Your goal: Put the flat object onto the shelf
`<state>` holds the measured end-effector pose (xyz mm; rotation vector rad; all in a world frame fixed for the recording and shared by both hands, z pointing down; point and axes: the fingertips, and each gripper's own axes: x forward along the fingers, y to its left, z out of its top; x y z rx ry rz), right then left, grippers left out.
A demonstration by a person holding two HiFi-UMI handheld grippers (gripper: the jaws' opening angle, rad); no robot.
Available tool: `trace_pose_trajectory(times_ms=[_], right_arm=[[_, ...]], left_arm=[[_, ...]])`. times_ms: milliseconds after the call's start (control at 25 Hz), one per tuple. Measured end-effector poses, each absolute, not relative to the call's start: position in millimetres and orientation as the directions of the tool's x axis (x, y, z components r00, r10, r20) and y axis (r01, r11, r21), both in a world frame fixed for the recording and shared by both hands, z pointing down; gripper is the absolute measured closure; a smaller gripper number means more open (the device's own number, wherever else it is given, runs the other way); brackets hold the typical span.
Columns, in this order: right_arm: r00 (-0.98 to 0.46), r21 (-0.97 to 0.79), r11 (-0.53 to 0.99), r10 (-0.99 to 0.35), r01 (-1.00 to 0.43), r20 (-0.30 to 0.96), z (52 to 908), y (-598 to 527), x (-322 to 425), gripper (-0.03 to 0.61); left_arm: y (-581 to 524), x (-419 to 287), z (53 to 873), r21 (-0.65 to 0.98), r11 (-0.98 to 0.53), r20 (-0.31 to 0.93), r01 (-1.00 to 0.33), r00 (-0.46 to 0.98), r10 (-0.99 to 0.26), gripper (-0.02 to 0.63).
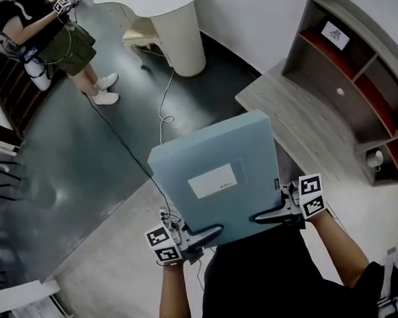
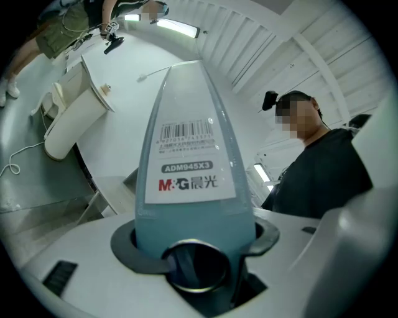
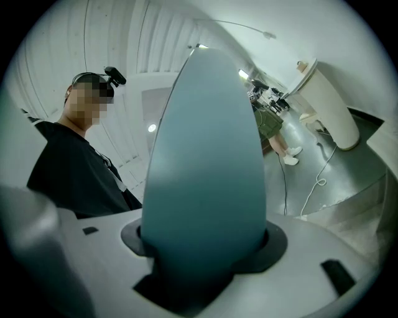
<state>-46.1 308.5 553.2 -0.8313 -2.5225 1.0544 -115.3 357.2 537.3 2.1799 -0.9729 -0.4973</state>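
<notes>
Shelf [image 1: 319,78]: grey wood-grain frame with red inner panels, on the grey bench [image 1: 298,114]. One compartment holds a white card [image 1: 335,35]; a lower one holds a white cup [image 1: 375,157].

File box [image 1: 217,174]: flat, rectangular, pale blue and smooth, with a white label [image 1: 213,181] on its broad face. One end carries a barcode sticker [image 2: 189,161] and a round metal finger ring [image 2: 196,267]. It is held in the air before the person, left of the shelf and apart from it.

Left gripper [image 1: 204,235] and right gripper [image 1: 271,218] each clamp the file box, one at each end.
</notes>
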Motion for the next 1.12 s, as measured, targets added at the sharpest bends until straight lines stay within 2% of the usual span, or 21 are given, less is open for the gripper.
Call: trace_pose_trajectory(times_ms=[680,1120], right_arm=[[-0.892,-0.722,0.619,0.453,0.308,0.008,549.6,69.6,-68.1,0.301],[-0.927,-0.709,0.653,0.376,0.266,-0.002,553.0,-15.8,-60.8,0.300]], left_arm=[[106.2,-144.1,530.7,0.721,-0.542,-0.025,-0.432,0.765,-0.643,0.327],[16.0,-139.6,532.1,0.708,-0.564,-0.005,-0.425,0.796,-0.605,0.328]])
